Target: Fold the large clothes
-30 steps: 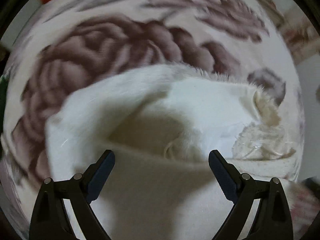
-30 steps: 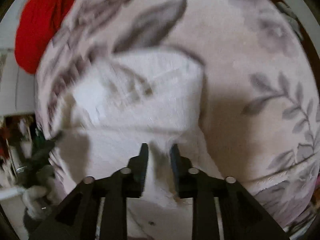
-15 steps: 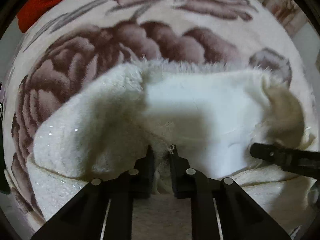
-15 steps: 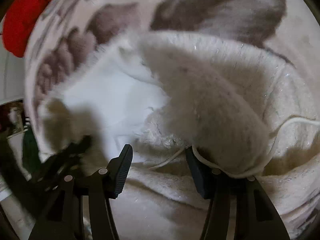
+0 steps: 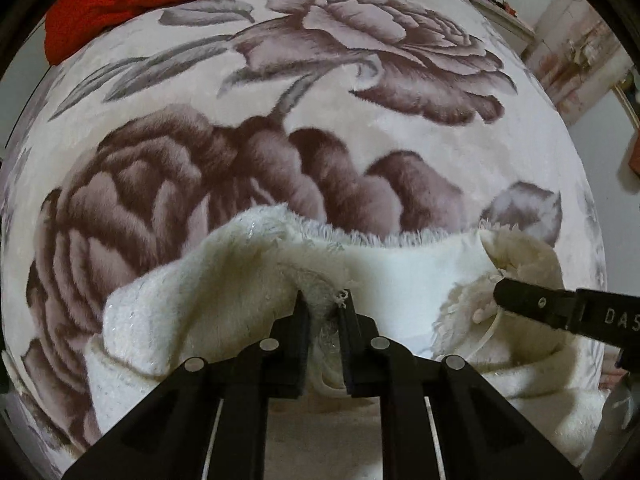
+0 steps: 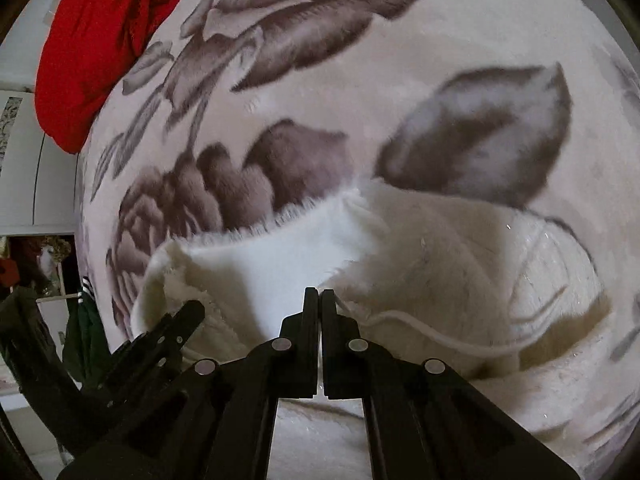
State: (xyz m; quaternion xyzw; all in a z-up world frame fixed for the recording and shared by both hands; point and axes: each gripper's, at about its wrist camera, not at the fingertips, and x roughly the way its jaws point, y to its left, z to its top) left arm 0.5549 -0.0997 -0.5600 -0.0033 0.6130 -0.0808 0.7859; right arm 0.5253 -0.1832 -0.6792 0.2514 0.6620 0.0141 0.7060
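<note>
Lies low in the frame on the floral blanket (image 5: 360,128): a cream fleece garment (image 5: 400,276), soft, thick and limp, probably light but bulky. Left claw (image 5: 322,300) pinched narrow on a raised fold. Right claw (image 6: 320,300) clamped on the hem beside the drawstring (image 6: 440,340). Better taken by edges than by loose pile.

Bed covered by cream plush blanket (image 5: 360,128) printed with large mauve roses. Red fabric heap (image 6: 100,40) seen upper left. White cabinet panel (image 6: 24,184) at left edge; peeling wall (image 5: 576,60) upper right.
</note>
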